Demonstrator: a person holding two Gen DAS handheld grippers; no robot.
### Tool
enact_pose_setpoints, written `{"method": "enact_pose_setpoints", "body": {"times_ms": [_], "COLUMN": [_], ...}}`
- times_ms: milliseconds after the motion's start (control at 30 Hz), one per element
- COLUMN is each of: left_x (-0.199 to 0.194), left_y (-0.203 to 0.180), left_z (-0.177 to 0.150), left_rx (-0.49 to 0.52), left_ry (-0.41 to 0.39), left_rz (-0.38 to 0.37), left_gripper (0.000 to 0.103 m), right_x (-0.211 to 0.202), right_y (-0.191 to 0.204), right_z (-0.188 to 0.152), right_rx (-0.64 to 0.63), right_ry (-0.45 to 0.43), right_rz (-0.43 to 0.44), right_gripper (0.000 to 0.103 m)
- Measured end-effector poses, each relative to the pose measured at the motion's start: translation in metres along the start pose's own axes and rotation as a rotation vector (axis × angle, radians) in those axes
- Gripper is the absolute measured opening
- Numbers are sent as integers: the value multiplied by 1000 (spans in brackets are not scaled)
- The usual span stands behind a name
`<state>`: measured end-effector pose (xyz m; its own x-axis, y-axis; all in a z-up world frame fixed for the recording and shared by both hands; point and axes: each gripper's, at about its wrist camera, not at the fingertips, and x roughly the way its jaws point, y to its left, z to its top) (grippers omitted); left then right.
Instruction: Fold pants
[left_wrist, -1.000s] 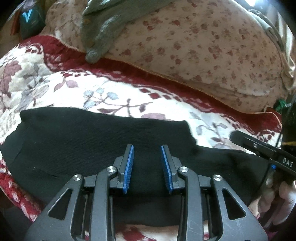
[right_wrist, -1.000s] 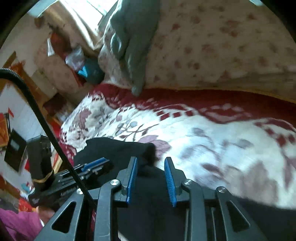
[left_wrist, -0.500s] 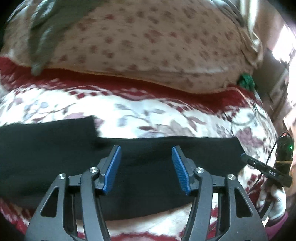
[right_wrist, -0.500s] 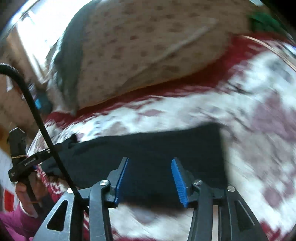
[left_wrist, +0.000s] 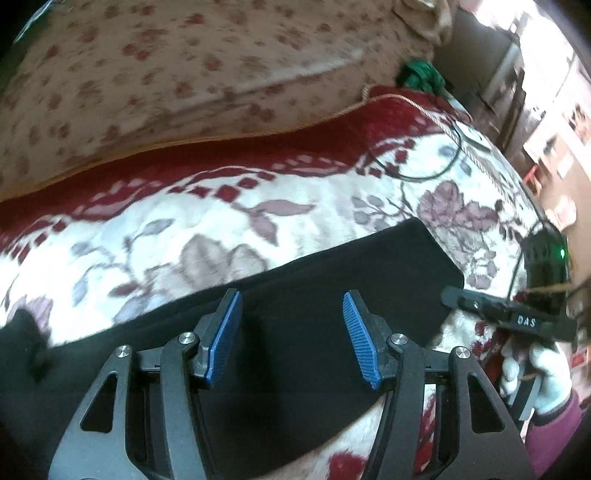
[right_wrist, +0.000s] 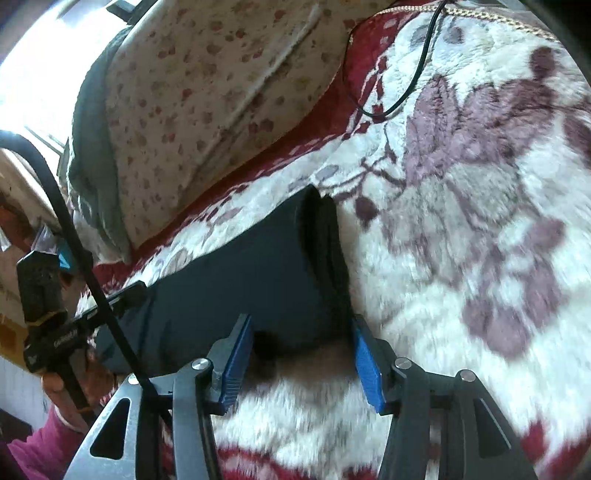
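Black pants (left_wrist: 332, 266) lie flat in a long strip on a floral blanket (left_wrist: 221, 229). My left gripper (left_wrist: 291, 293) hovers open over the strip near its right end, nothing between the blue pads. In the right wrist view that same end of the pants (right_wrist: 240, 266) shows as a layered edge. The right gripper (right_wrist: 301, 319) straddles its near corner; its jaws are opening and the pads stand clear of the cloth. Each gripper shows in the other's view: the right gripper (left_wrist: 448, 295) beside the pants' end, the left gripper (right_wrist: 133, 290) at the strip's far left.
A beige flowered quilt (left_wrist: 166, 74) is piled behind the blanket, with a grey garment (right_wrist: 88, 147) draped on it. A thin black cable (right_wrist: 406, 92) loops over the blanket's far corner near a green bundle (left_wrist: 532, 77). A gloved hand (left_wrist: 546, 376) holds the right gripper.
Both grippers have opened wider and swept to the right along the pants to the strip's right end. The right gripper now sits at the end's near corner.
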<state>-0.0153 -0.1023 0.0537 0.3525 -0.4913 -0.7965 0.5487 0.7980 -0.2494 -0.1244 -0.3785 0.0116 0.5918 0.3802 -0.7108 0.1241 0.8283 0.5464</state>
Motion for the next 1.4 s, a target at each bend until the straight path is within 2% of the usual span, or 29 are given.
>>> {"method": "enact_pose_setpoints", "body": {"times_ms": [133, 333, 600, 867, 1067, 1133, 1167, 1200, 1233, 1267, 1333, 1400], "left_x": [13, 32, 66, 94, 109, 111, 111, 108, 105, 103, 100, 100], "left_y": [-11, -26, -41, -47, -52, -57, -61, -67, -70, -74, -81, -81], "left_z": [14, 29, 38, 54, 67, 64, 62, 58, 56, 54, 48, 48], "left_rx": [40, 121, 250, 369, 407, 440, 475, 519, 543, 564, 611, 600], "left_ry": [17, 42, 125, 225, 282, 278, 267, 253, 248, 247, 216, 210], "left_rz": [-30, -61, -106, -218, -274, -282, -270, -268, -284, -296, -264, -259], "left_gripper": [56, 56, 56, 56, 56, 56, 53, 42, 23, 20, 15, 13], "right_x": [13, 18, 13, 14, 15, 15, 16, 18, 20, 21, 19, 18], "right_y": [5, 4, -15, -18, -23, -21, -20, -18, -16, -13, -9, -10], "right_z": [12, 14, 10, 9, 9, 8, 8, 7, 7, 6, 6, 5], "right_rx": [-17, -2, 102, 116, 122, 105, 97, 91, 81, 60, 36, 48], "right_ry": [-40, -39, -65, -64, -64, -67, -70, -66, -61, -62, -78, -85], "right_rz": [8, 34, 153, 202, 228, 231, 224, 217, 203, 200, 219, 232], "right_gripper": [51, 51, 51, 51, 51, 47, 31, 21, 18, 15, 14, 14]}}
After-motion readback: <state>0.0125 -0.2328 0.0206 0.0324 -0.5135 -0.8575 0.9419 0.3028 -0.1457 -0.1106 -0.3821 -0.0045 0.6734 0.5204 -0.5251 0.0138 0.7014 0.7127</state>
